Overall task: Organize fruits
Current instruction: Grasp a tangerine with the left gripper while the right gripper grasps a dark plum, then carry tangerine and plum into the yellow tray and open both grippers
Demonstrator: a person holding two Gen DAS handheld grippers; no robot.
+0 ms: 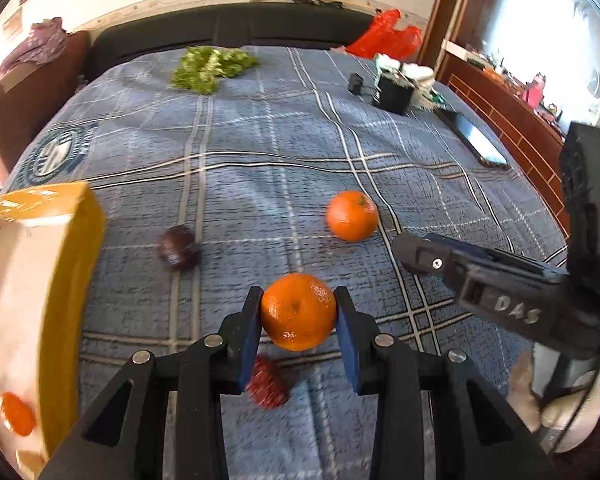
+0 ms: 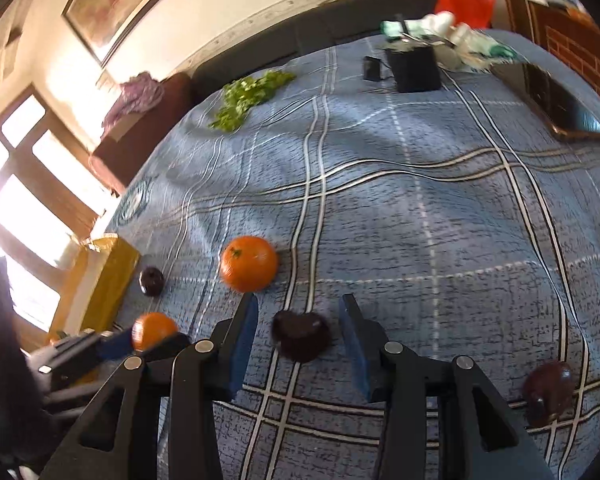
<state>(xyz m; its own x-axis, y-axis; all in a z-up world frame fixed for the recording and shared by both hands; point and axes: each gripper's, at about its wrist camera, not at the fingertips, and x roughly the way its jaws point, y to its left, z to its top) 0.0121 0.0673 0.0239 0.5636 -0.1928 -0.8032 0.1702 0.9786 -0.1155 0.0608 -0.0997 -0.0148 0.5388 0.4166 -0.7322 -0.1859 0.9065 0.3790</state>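
Observation:
My left gripper is shut on an orange, held just above the blue plaid blanket. A red fruit lies under it. A second orange and a dark plum rest farther out. At the left stands a yellow box with an orange inside. My right gripper is open, its blue pads on either side of a dark fruit without touching it. Another dark fruit lies to its right. The right wrist view also shows the held orange.
Leafy greens lie at the far side of the blanket. A black box, a small black item, a phone and a red bag sit at the far right. A brown cabinet borders the right edge.

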